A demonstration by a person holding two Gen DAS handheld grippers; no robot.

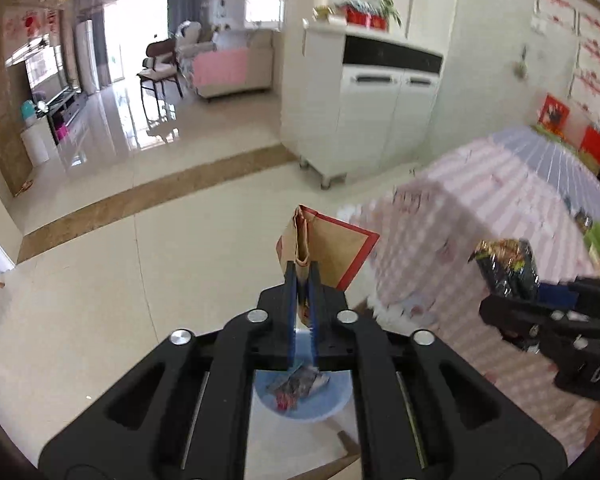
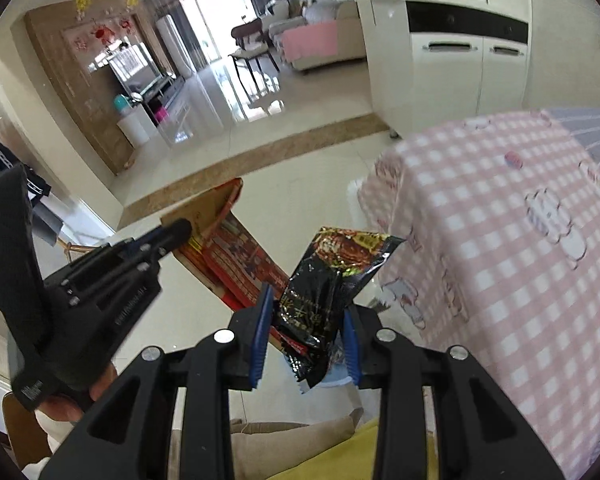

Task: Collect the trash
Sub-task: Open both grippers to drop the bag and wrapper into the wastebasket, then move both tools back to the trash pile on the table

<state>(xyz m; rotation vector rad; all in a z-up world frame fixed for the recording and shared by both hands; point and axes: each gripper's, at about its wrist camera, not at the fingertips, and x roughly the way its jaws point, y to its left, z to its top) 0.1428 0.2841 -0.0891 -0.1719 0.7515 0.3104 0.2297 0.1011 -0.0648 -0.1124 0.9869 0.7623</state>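
In the left wrist view my left gripper [image 1: 302,268] has its blue pads close on both sides of a flattened brown cardboard box [image 1: 332,248] with a red border, which stands upright in the air. Straight below the jaws is a light blue bin [image 1: 300,408] holding a few wrappers. In the right wrist view my right gripper [image 2: 308,304] is shut on a crumpled black snack wrapper [image 2: 324,280]. The left gripper [image 2: 180,234] and the printed side of the box [image 2: 236,260] show to its left. The right gripper [image 1: 540,292] with the wrapper [image 1: 504,268] also shows at the right edge of the left view.
A table with a pink checked cloth [image 2: 500,220] fills the right side, close to both grippers. A white cabinet [image 1: 380,112] stands behind it. Shiny tiled floor [image 1: 120,260] spreads to the left. A hand [image 2: 100,384] holds the left gripper. A yellow cushion [image 2: 340,456] lies below.
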